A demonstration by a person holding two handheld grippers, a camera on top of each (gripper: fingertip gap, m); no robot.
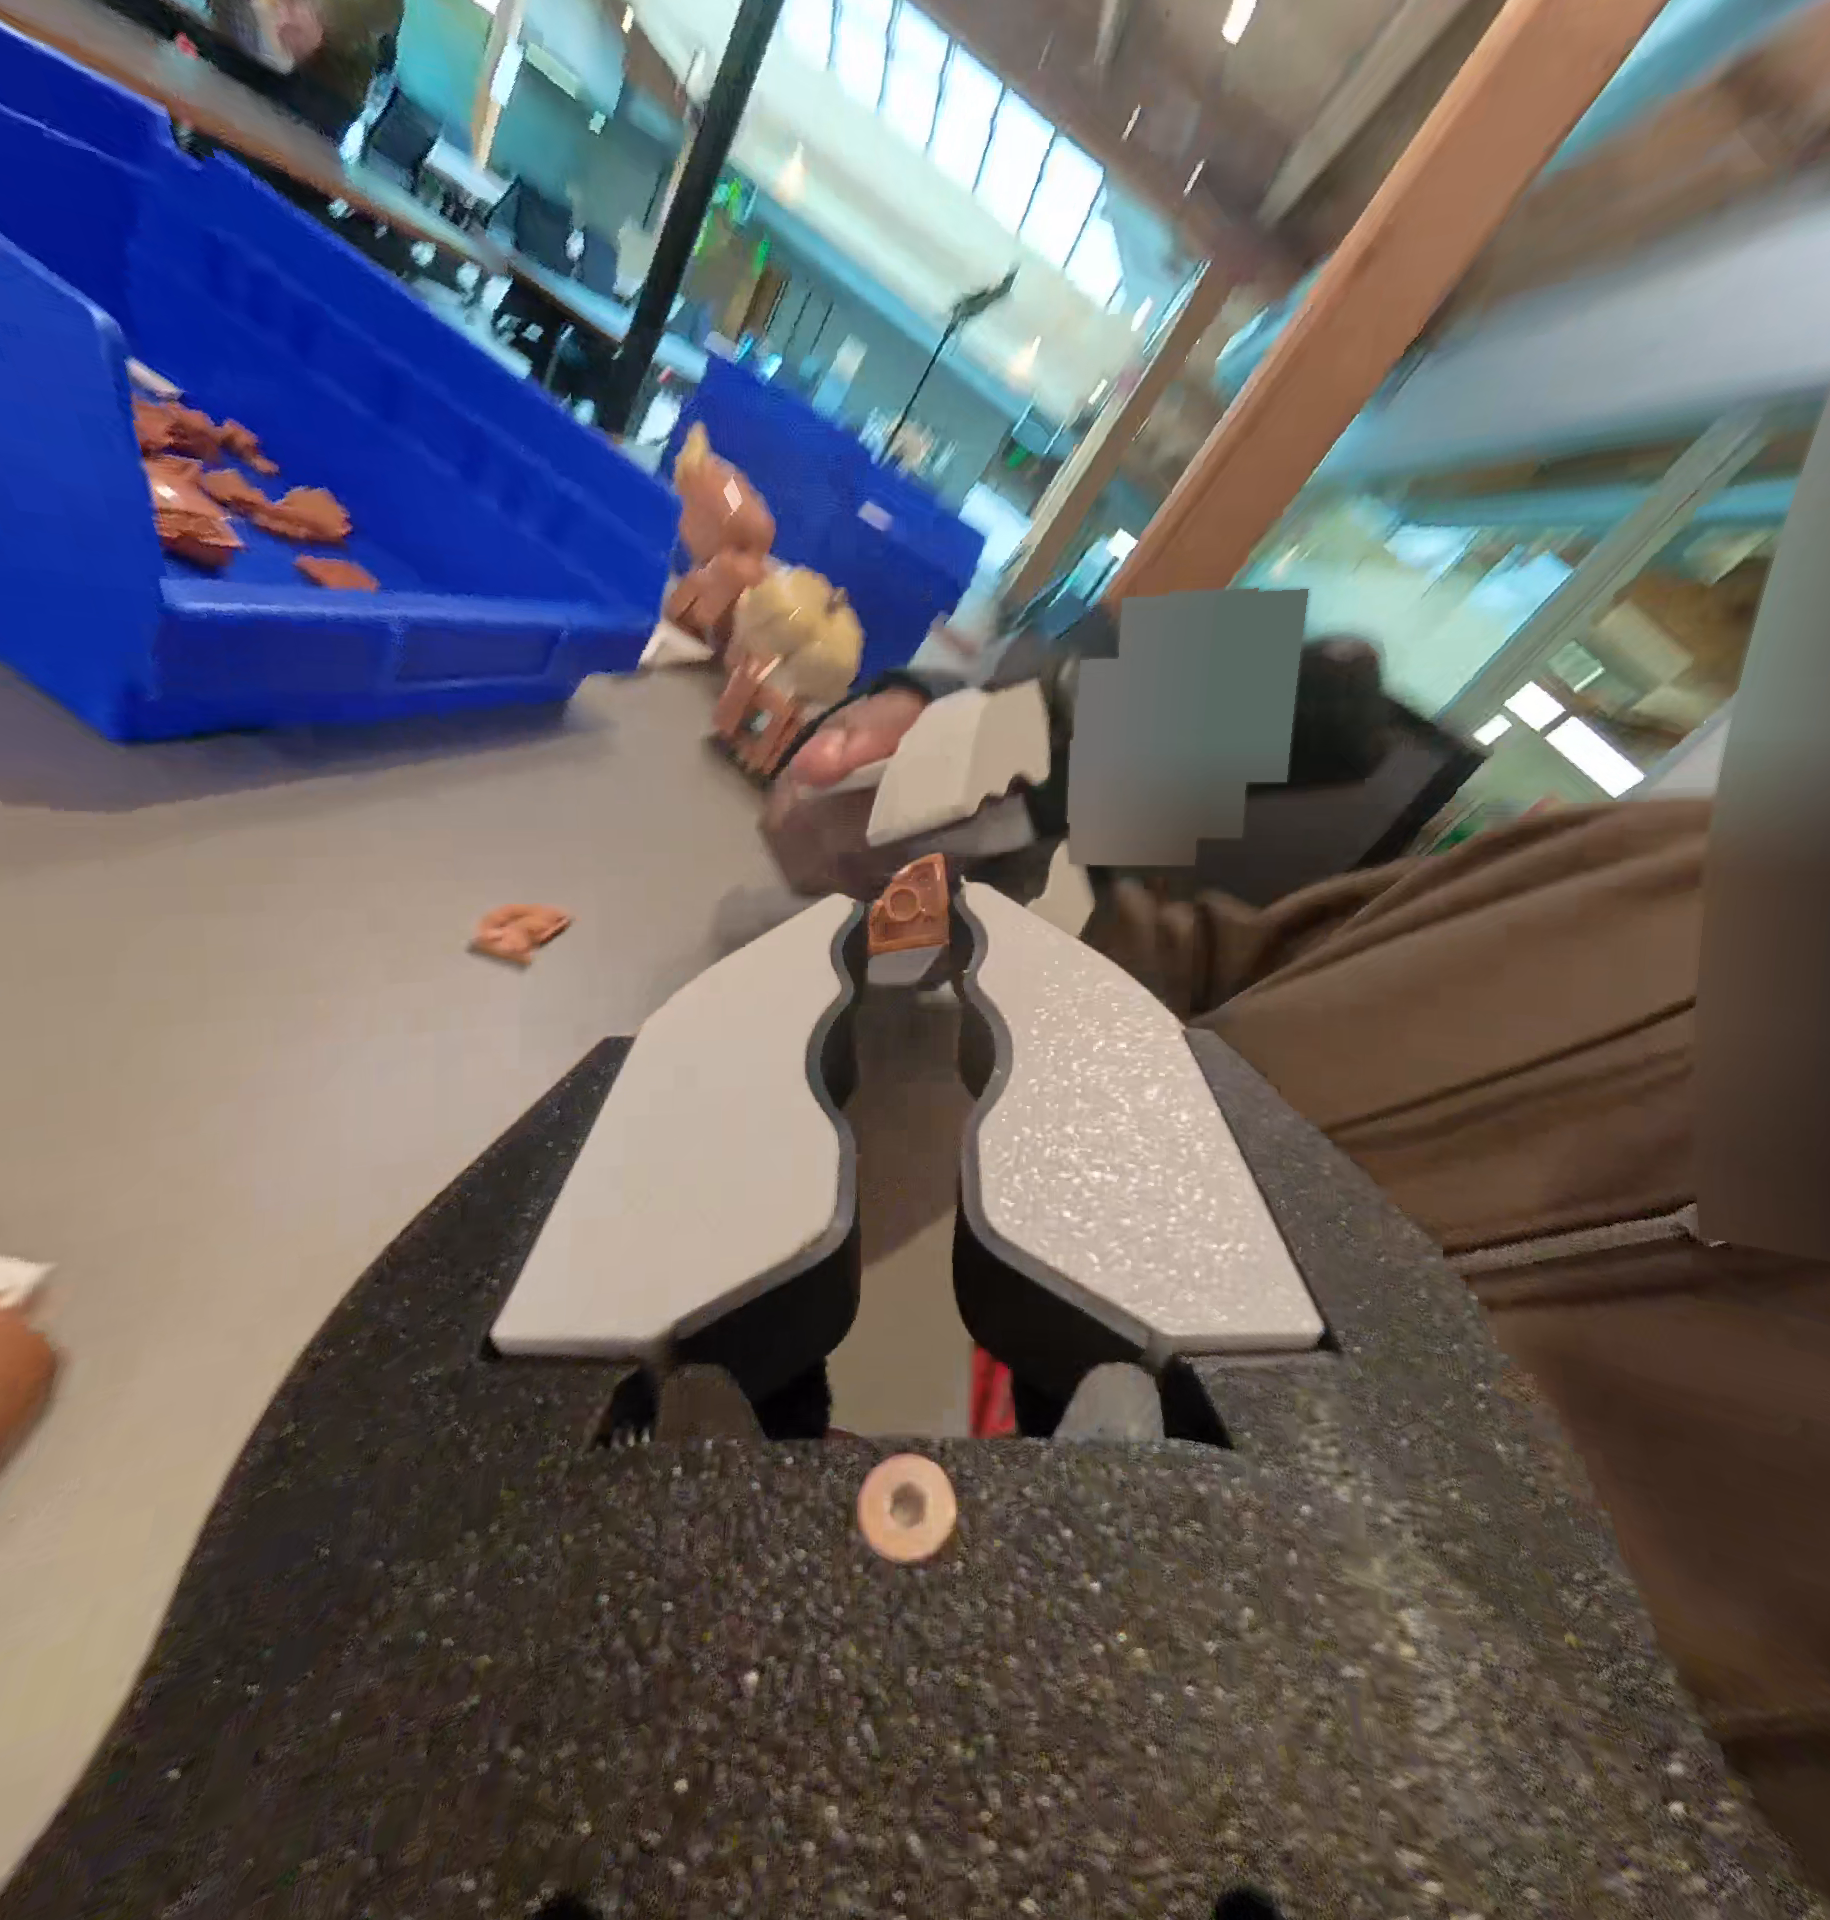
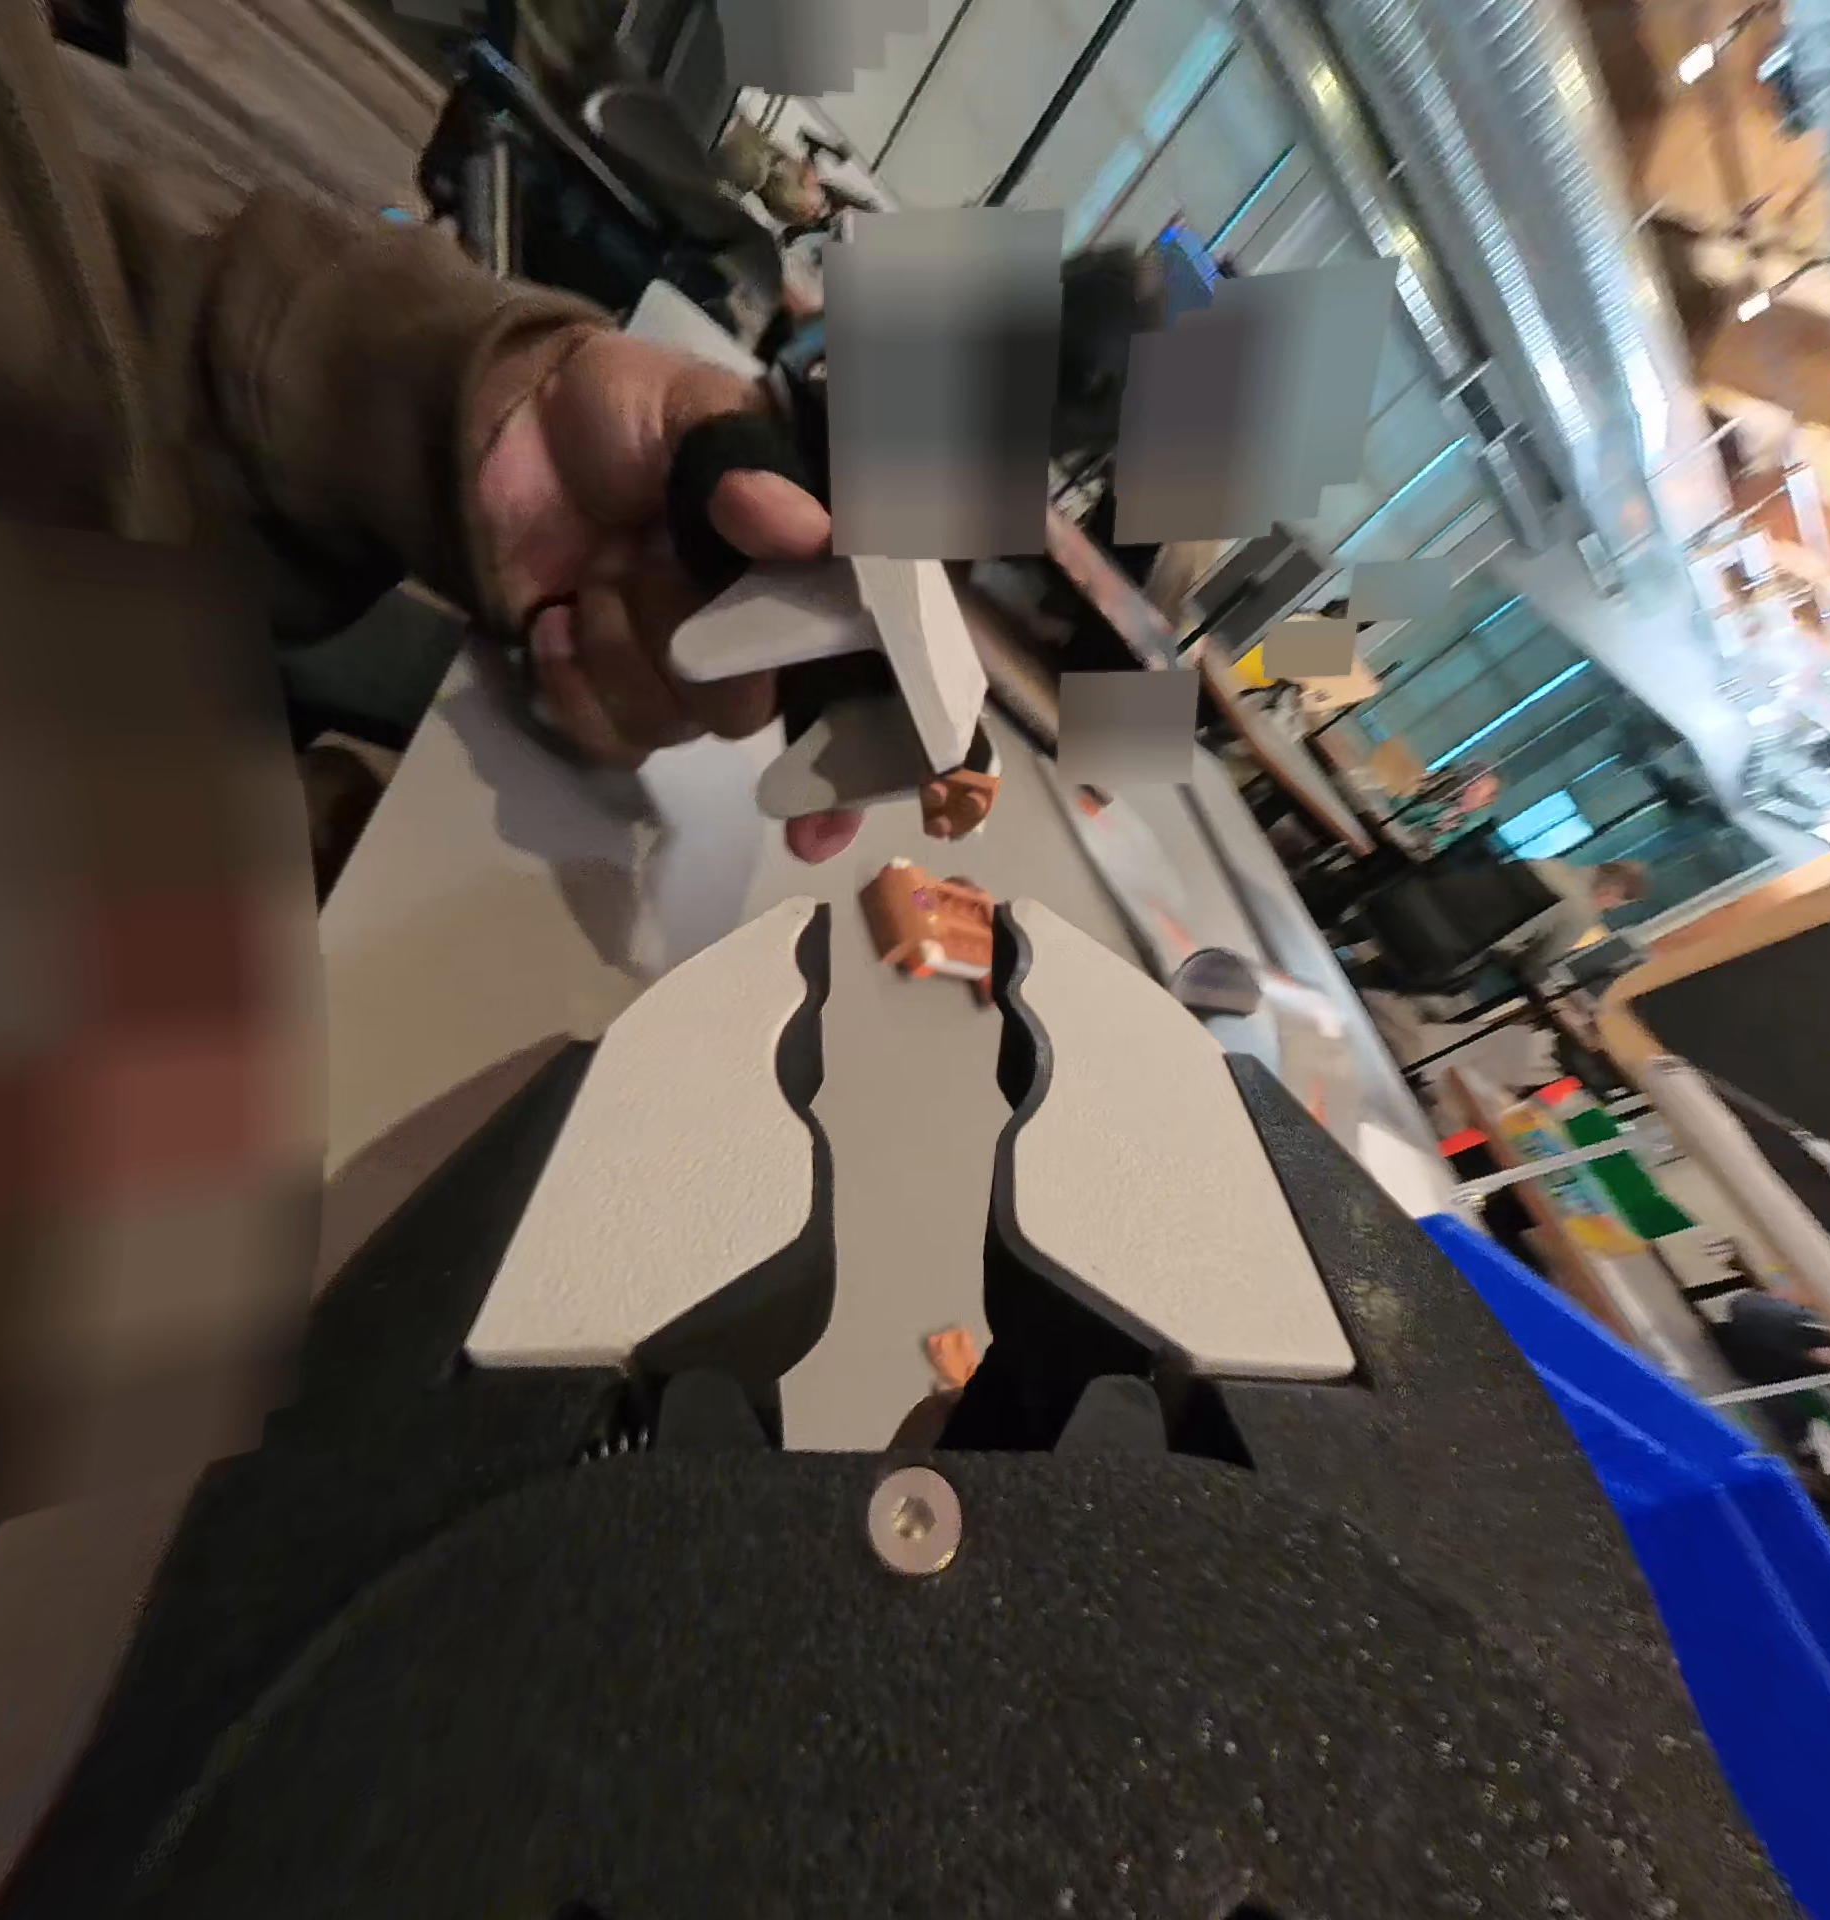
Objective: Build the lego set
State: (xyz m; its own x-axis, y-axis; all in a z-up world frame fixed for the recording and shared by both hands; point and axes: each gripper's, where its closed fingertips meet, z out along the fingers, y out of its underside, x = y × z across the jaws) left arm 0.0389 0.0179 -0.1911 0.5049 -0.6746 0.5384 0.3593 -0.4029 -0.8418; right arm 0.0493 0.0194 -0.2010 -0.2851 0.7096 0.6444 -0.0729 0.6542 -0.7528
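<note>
The left gripper (image 1: 906, 920) is clamped on a small copper-brown Lego plate (image 1: 908, 917) with one stud, held above the grey table (image 1: 267, 1039). At twelve o'clock from it, the right gripper (image 1: 958, 790) faces it closely. In the right wrist view, the right gripper (image 2: 906, 935) has its jaws apart, with an orange-brown Lego sub-assembly (image 2: 926, 930) against one fingertip; whether it is gripped is unclear. This looks like a joining step: the next move calls for aligning studs, then pressing. A blue bin (image 1: 391, 644) of brown pieces sits at ten o'clock.
</note>
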